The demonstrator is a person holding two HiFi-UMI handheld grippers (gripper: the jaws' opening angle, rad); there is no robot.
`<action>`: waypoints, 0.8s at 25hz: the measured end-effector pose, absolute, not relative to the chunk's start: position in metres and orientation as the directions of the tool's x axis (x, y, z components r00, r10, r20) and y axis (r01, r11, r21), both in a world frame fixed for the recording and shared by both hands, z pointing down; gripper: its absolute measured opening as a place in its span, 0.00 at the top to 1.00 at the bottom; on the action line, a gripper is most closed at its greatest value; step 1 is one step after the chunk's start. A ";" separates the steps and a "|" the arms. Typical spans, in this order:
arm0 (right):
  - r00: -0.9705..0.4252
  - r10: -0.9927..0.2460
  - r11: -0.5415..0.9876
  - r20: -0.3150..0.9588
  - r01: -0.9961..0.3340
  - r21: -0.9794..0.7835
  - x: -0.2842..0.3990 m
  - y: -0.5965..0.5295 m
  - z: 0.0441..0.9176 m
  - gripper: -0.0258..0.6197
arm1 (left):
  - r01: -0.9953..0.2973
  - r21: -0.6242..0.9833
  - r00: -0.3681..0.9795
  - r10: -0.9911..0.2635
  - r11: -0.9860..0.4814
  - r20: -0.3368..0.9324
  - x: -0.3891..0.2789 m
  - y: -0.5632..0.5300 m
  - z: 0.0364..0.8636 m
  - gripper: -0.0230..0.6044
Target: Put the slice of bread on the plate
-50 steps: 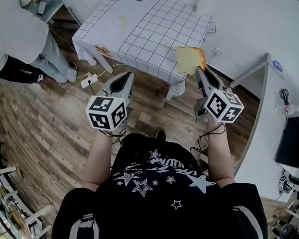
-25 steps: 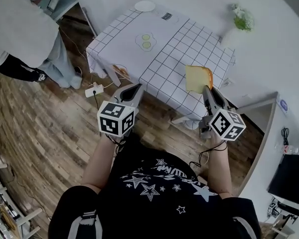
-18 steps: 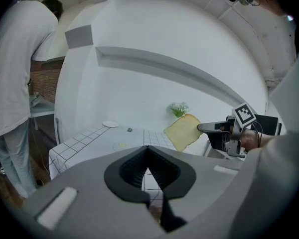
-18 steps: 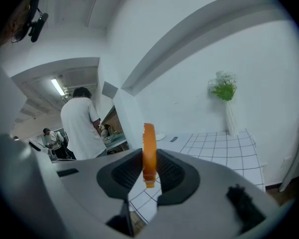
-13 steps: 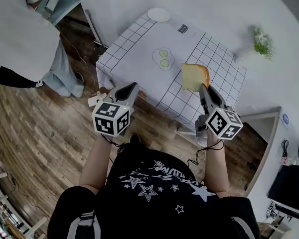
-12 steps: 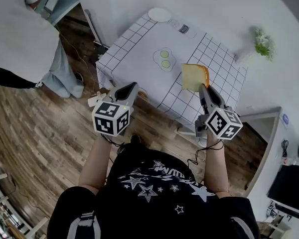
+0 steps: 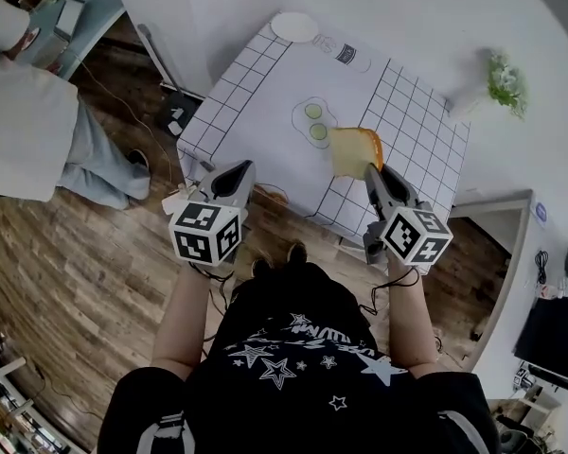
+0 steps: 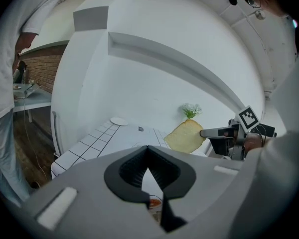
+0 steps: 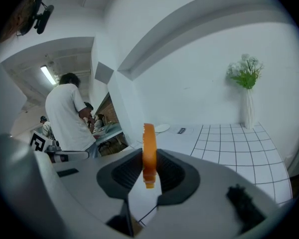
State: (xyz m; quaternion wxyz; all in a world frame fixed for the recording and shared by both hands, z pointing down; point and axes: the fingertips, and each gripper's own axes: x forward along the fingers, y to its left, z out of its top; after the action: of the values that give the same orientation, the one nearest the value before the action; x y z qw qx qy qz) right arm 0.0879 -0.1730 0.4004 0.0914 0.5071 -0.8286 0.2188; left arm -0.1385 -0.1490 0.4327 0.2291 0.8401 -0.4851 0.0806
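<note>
Right now the right gripper (image 9: pixel 148 172) is clamped on the slice of bread (image 9: pixel 148 151). Its two jaws pinch the slice by the bottom edge, and the slice stands up thin, with its orange crust facing the camera. The left gripper (image 8: pixel 148 156) has its jaws together, with nothing between them. It hangs at the near edge of the table and holds nothing.

From above, the bread sticks out over the near part of the table with the checked cloth (image 7: pixel 256 74). It is just beside two green round slices (image 7: pixel 314 121) that lie on the cloth. The white plate (image 7: pixel 293 26) sits at the far corner of the table, well apart from the bread. A vase of flowers (image 7: pixel 506 74) stands at another corner, and a person in white (image 7: pixel 28 121) stands off to the side on the wooden floor.

I think the bread has yet to travel across the table. Bread is soft and is held only by one edge, so it could bend or slip out on the way. A hard squeeze could squash it. The plate is close to the table's edge, so a bump could push it off. Letting go too early could drop the bread on the cloth.
</note>
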 end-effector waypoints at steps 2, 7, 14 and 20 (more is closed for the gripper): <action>-0.477 -0.793 0.397 0.379 -0.876 -0.273 0.086 -0.184 0.405 0.82 | -0.857 0.306 0.507 -0.780 -0.414 0.366 -0.140 -0.156 0.436 0.95; -0.517 -0.781 0.429 0.349 -0.851 -0.302 0.077 -0.227 0.405 0.82 | -0.877 0.285 0.474 -0.789 -0.386 0.390 -0.144 -0.173 0.434 0.95; -0.591 -0.750 0.496 0.297 -0.800 -0.338 0.058 -0.284 0.399 0.82 | -0.906 0.221 0.422 -0.814 -0.361 0.400 -0.156 -0.213 0.410 0.95; -0.602 -0.745 0.494 0.289 -0.788 -0.369 0.057 -0.313 0.405 0.82 | -0.910 0.198 0.415 -0.814 -0.365 0.406 -0.151 -0.236 0.406 0.95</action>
State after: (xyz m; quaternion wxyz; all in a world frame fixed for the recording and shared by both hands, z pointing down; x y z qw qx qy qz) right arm 0.0566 -0.3128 0.4045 0.0454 0.4438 -0.8630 0.2369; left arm -0.1513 -0.2365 0.4065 0.1986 0.8174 -0.5272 0.1203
